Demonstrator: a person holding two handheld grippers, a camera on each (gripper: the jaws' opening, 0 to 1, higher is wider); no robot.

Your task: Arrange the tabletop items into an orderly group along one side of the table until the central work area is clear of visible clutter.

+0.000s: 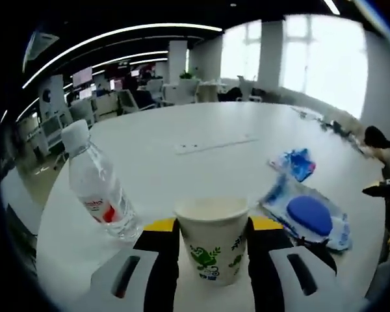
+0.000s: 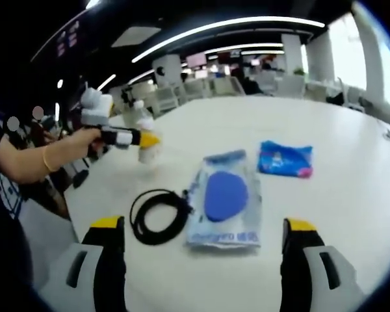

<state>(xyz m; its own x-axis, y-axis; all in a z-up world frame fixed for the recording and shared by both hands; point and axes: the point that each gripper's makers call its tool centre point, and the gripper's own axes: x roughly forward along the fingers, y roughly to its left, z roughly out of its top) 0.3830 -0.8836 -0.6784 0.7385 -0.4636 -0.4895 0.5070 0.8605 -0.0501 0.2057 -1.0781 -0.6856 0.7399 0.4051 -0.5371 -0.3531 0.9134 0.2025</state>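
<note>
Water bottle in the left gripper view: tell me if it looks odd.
The water bottle looks tilted beside the paper cup held by the left gripper, but that fisheye view bends things near the edge, so nothing clearly stands out.

In the left gripper view, the paper cup (image 1: 212, 238) has its lower sides hidden behind the jaws, and the water bottle (image 1: 98, 184) label is too small to read. In the right gripper view, the print on the clear packet (image 2: 224, 209) is blurred, and the left gripper (image 2: 145, 139) covers what it holds.
</note>
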